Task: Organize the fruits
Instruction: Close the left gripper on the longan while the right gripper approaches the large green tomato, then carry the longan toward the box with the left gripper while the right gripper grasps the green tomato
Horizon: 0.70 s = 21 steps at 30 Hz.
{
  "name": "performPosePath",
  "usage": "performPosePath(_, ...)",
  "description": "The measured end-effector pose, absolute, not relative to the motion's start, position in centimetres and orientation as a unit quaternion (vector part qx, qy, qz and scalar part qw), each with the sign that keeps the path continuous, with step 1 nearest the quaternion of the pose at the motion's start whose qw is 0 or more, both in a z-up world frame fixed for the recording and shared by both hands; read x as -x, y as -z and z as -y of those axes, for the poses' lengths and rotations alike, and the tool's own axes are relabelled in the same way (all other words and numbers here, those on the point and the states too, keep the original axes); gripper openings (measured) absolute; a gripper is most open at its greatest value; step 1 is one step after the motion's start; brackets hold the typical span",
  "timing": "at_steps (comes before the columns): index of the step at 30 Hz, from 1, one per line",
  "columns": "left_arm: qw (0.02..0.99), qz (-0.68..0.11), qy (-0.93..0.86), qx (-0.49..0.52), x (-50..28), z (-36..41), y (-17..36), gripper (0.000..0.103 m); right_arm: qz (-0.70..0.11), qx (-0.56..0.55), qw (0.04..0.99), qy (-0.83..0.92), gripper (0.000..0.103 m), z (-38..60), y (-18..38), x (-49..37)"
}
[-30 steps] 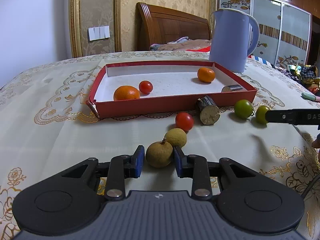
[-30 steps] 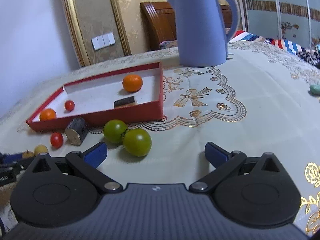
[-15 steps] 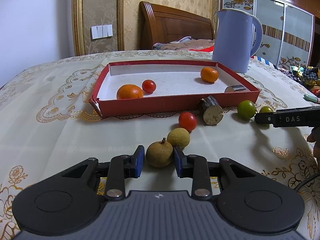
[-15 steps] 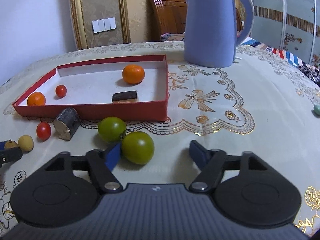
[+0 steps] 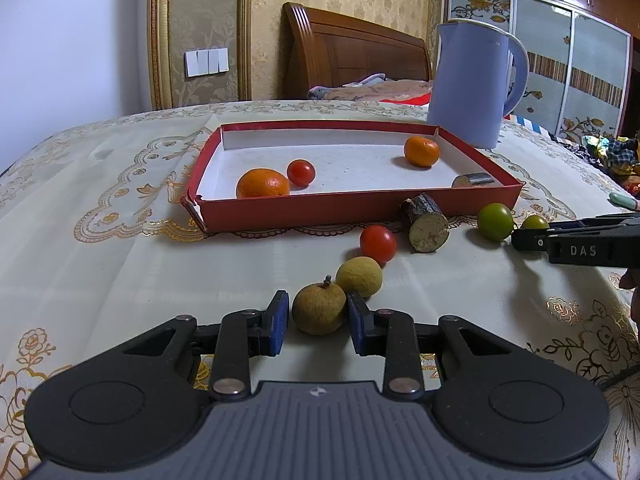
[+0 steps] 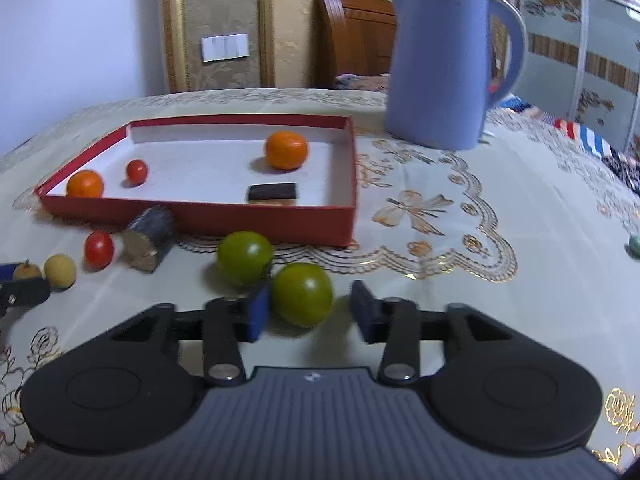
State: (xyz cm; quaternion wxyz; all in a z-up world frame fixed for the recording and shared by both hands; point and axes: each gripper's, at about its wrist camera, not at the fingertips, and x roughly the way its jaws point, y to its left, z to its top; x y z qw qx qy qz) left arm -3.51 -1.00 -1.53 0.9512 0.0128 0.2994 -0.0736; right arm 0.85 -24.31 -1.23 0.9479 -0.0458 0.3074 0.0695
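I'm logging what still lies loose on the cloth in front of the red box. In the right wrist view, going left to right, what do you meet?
Stemmed brown fruit → pale yellow fruit → red tomato → wood stub → far green tomato → near green tomato, between the right gripper fingers.

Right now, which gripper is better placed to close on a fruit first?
Left. The left gripper already brackets the brown longan, jaws nearly touching both sides. The right gripper has the green tomato off-centre, with a clear gap on its right.
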Motion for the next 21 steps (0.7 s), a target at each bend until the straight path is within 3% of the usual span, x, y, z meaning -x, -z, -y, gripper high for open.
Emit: performPosePath(21,0.951,-0.303,0.067,-0.020,3.3,1.2,1.4,0.031,-0.283,0.027,0.958,-0.050,0.030,25.0,0.6,0.5)
